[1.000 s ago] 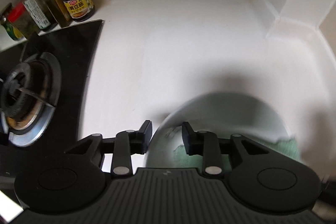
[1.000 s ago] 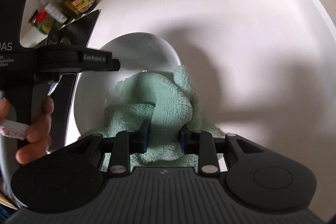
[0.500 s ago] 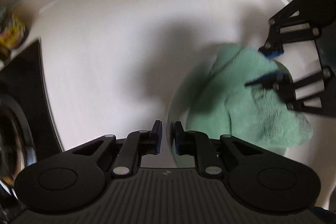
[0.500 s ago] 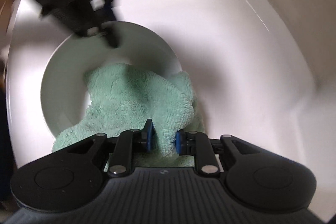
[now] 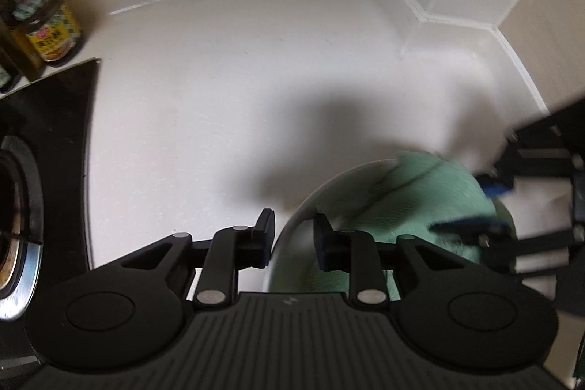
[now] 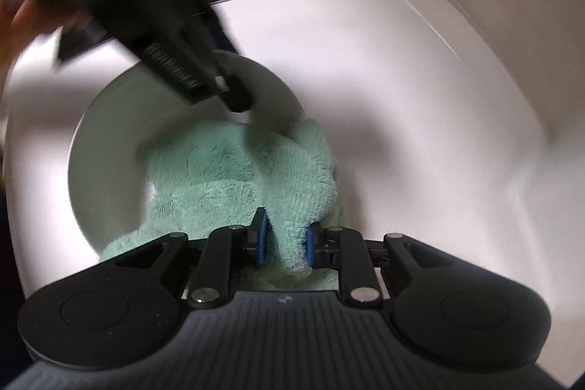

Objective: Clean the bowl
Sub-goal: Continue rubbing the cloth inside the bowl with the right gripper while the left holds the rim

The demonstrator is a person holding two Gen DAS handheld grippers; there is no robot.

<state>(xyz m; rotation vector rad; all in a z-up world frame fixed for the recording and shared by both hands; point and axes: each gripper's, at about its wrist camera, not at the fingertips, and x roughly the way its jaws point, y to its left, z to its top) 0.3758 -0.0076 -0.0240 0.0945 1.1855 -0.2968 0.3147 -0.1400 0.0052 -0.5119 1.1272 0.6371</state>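
Bowl: the white bowl is seen on the white counter, just ahead of both grippers.
Cloth: a green cloth is bunched inside the bowl.
Right gripper: pointed steeply down; a fold of cloth is pinched between its blue pads, the jaws having just closed slightly.
Left gripper: pointed steeply down; the bowl's rim is straddled without being pressed, the jaws having just opened.
Change: half a second ago the rim was nearly clamped; a jar is back in view at far left.
Writing: the jar's yellow label is too blurred to be read.
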